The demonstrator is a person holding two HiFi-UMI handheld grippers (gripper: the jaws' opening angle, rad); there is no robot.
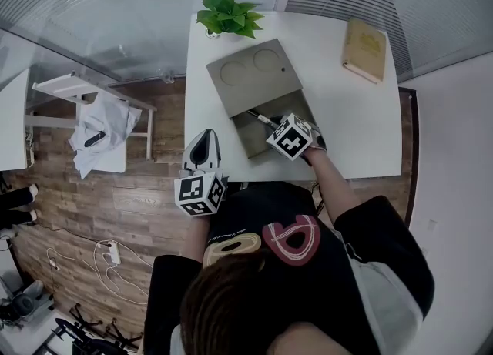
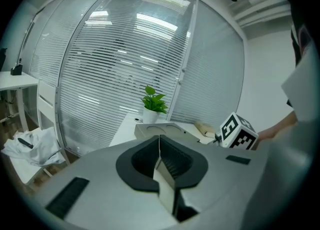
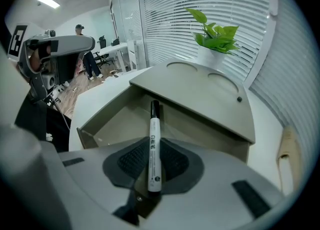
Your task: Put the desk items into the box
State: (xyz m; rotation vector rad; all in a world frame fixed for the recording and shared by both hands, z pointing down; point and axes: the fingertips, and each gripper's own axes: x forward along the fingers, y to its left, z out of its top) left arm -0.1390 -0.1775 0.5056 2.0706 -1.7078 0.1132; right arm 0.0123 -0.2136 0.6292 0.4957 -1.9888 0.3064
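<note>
Now the right gripper (image 3: 154, 166) pinches the marker (image 3: 155, 124) over the box (image 3: 107, 119); released crooked, it could hit the lid (image 3: 200, 94) and roll out; left gripper (image 2: 160, 161) hangs closed, empty

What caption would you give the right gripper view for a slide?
Right tongs grip a white marker, aimed into the open beige box.

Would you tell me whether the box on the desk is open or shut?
Open: the lid covers only the far part of the box; its inside shows below the held marker.
</note>
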